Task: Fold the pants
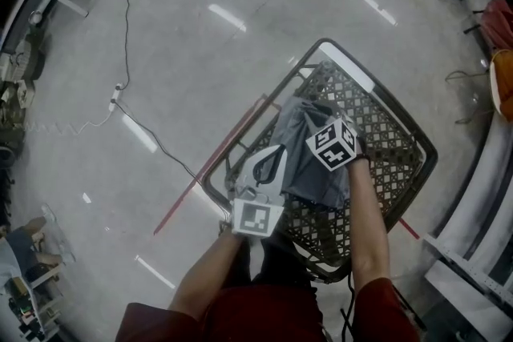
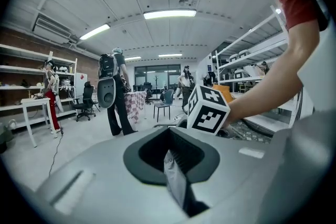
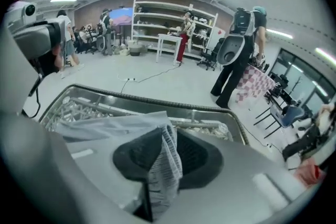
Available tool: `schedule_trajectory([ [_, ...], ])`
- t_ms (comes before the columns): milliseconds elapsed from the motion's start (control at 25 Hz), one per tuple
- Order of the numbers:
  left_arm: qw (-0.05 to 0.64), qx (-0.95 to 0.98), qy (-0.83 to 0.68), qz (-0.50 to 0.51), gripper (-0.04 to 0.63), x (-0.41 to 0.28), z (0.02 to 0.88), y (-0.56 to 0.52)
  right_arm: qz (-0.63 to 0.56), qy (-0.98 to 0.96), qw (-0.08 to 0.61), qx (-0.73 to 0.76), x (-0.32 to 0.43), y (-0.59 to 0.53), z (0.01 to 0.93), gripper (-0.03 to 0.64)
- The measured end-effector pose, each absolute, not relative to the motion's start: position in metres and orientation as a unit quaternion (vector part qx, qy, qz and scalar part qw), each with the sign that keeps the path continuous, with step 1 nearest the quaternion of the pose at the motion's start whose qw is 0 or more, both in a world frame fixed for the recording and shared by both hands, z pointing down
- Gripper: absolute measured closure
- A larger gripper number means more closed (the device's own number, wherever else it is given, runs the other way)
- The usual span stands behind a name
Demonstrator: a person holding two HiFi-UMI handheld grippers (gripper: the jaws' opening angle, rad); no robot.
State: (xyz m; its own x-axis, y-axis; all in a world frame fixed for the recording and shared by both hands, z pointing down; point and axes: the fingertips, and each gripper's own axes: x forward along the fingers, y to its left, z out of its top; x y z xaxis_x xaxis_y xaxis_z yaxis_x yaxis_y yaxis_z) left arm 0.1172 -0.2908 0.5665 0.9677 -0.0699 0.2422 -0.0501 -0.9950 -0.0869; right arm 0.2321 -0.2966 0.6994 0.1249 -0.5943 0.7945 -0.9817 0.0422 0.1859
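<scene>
Grey pants (image 1: 309,168) lie bunched in a loose heap on the open mesh of a wire basket (image 1: 397,142), toward its near-left part, with the basket standing on the pale floor (image 1: 200,52). Left gripper (image 2: 174,173): held nearly level at the basket's near-left rim, jaws pressed together on a thin sliver of the grey cloth. The sliver stands upright in the slot between the pads, and this pinched bit is at the left edge of the heap. Right gripper (image 3: 160,165): tilted steeply down over the middle of the heap, to the right of the left one and further from the person. Its jaws stand a little apart, and a ribbed fold of the pants hangs in the gap between them. The fold lies against the left pad and is slack on the other side, so it is not clamped. From this gripper the rest of the cloth spreads away to the left across the mesh, short of the basket's far rim. In the head view the two grippers sit near each other, with the pants bridging them. The right gripper's marker cube (image 2: 208,110) shows just ahead of the left gripper in the left gripper view.
</scene>
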Motion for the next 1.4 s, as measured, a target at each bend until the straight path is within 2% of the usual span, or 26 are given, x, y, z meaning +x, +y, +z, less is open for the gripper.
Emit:
schedule_trajectory([
  [400, 0.012, -0.997, 0.029, -0.068, 0.591, 0.113, 0.521, -0.291, 0.189, -0.527, 0.267, 0.785, 0.192, -0.250, 0.600, 0.538],
  [760, 0.010, -0.998, 0.023, -0.058, 0.591, 0.060, 0.458, -0.274, 0.144, -0.408, 0.116, 0.894, 0.124, -0.167, 0.487, 0.538],
  [1120, 0.032, -0.999, -0.041, -0.004, 0.591, -0.035, 0.393, -0.222, 0.072, -0.339, 0.072, 0.935, 0.020, -0.095, 0.394, 0.538],
  [1400, 0.021, -0.997, -0.072, -0.007, 0.591, -0.076, 0.387, -0.188, 0.058, -0.312, 0.103, 0.943, -0.026, -0.053, 0.378, 0.538],
])
